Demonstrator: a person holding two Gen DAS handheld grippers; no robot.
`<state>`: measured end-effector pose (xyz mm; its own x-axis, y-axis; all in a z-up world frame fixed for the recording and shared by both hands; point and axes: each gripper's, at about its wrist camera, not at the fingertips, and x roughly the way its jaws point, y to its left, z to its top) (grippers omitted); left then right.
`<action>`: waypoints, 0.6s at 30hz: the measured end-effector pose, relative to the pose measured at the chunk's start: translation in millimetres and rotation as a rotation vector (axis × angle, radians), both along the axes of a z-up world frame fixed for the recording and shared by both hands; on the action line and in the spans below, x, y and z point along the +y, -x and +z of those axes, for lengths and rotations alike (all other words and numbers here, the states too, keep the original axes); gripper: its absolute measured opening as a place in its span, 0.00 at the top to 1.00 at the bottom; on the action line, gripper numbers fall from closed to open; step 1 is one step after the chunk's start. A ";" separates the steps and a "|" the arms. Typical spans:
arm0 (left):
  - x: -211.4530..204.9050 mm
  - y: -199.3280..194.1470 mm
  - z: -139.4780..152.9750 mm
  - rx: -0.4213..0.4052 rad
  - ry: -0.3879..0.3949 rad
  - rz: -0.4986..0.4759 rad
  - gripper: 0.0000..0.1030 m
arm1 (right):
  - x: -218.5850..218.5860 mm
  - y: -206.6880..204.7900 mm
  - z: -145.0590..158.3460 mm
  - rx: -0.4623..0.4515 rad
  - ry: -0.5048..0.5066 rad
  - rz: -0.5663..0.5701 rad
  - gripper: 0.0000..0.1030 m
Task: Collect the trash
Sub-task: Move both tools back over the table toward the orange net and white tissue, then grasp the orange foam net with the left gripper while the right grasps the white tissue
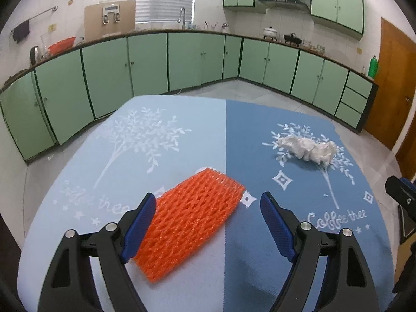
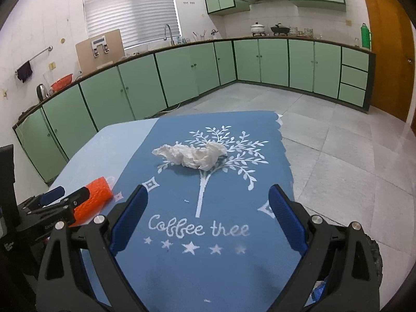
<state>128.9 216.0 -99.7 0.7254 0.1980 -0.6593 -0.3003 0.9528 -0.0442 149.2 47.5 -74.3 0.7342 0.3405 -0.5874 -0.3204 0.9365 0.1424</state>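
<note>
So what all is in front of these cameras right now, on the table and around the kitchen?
foam net: 1, orange, on the light blue cloth, between the left jaws, untouched
tissue: 1, white, crumpled, on the dark blue cloth's tree print
cloths: 2, light blue and dark blue, side by side covering the table
cabinets: many, green, along the walls
basin: 1, red, on the left counter
kettle: 1, steel, beside the basin
pot: 1, white, on the stove
bottle: 1, green, counter end by the door
door: 1, brown, at right
left gripper: 1, black with blue pads, open
right gripper: 1, black with blue pads, open, short of the tissue
</note>
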 end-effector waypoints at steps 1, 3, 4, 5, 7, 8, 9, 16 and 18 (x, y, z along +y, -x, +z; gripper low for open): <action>-0.1 -1.6 -1.8 0.008 -0.005 0.000 0.22 | 0.8 -2.0 -0.9 0.003 0.002 0.000 0.11; -0.8 -6.5 -6.8 0.025 -0.010 -0.002 0.22 | 3.6 -6.3 -4.5 0.013 0.007 0.001 0.11; -0.9 -7.6 -8.4 0.031 -0.012 -0.001 0.22 | 4.5 -8.1 -6.0 0.016 0.010 0.001 0.11; -0.6 -10.0 -11.7 0.043 -0.012 -0.001 0.22 | 4.8 -10.0 -8.3 0.021 0.014 0.002 0.11; -0.1 -13.4 -16.5 0.063 -0.014 0.004 0.22 | 4.9 -13.1 -11.2 0.028 0.019 0.003 0.11; 0.9 -15.5 -19.3 0.077 -0.014 0.010 0.22 | 5.0 -14.7 -12.4 0.030 0.023 0.002 0.11; 2.7 -18.0 -22.5 0.095 -0.009 0.017 0.22 | 5.0 -16.4 -13.5 0.032 0.027 0.002 0.11; 12.8 -25.0 -29.3 0.128 0.005 0.045 0.52 | 3.8 -30.5 -20.5 0.049 0.043 -0.003 0.11; 17.2 -24.6 -27.6 0.110 0.025 0.044 0.65 | 5.4 -33.7 -22.7 0.053 0.047 -0.001 0.11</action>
